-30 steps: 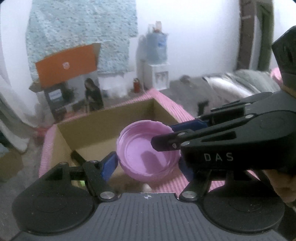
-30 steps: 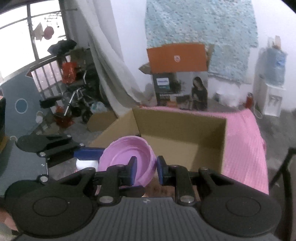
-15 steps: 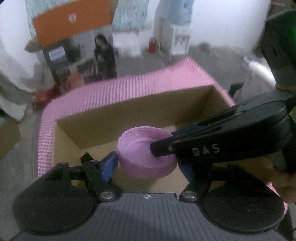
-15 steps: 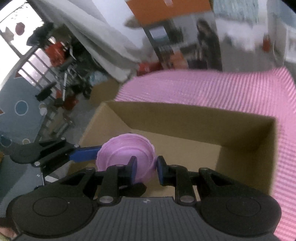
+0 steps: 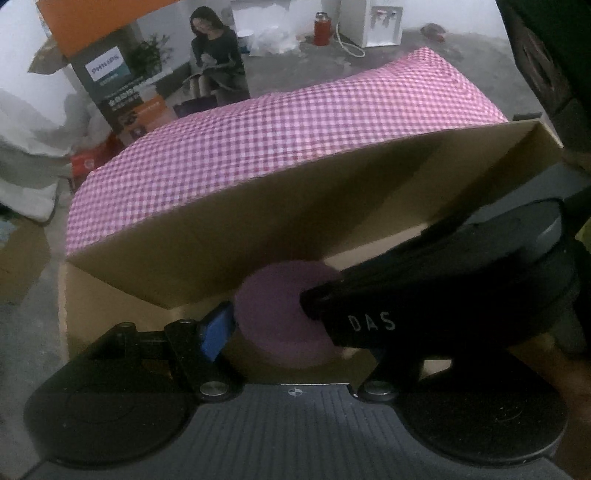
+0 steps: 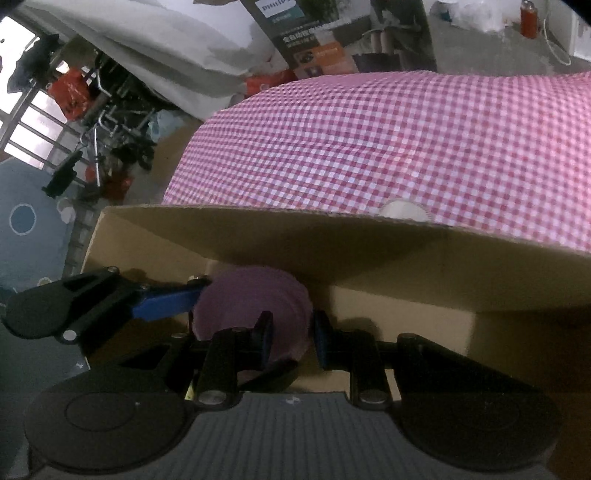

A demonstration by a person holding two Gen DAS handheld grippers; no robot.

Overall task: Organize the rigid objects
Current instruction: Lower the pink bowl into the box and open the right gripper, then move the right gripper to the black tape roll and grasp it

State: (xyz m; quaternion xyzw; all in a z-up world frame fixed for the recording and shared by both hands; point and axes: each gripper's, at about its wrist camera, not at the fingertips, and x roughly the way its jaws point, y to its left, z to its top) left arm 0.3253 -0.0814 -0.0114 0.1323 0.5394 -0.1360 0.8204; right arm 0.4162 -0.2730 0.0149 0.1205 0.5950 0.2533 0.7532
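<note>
I have the pink bowl [image 5: 282, 314] down inside the cardboard box [image 5: 229, 236], low near the front wall, in shadow. The left gripper [image 5: 291, 328] has its fingers spread about as wide as the bowl: the blue pad of its left finger [image 5: 216, 334] lies against the bowl's left side, while the other finger is hidden behind the right gripper's black body marked "DAS", so I cannot tell whether it is squeezing the bowl or only bracketing it. In the right wrist view the right gripper [image 6: 291, 334] has its fingers close together over the near edge of the bowl [image 6: 251, 299], one pad inside the rim and one outside. A gap shows between the outer pad and the bowl wall, so I cannot tell whether it is pinching the rim. The left gripper's blue finger [image 6: 166, 302] reaches in from the left and touches the bowl's side.

The box sits on a table covered by a pink checked cloth [image 6: 388, 147]. A small white round thing [image 6: 402, 210] lies on the cloth just behind the box's far wall. Beyond the table, on the floor, stands a printed carton [image 5: 162, 74] with a woman's picture, and a red bottle [image 5: 321, 24] stands further back.
</note>
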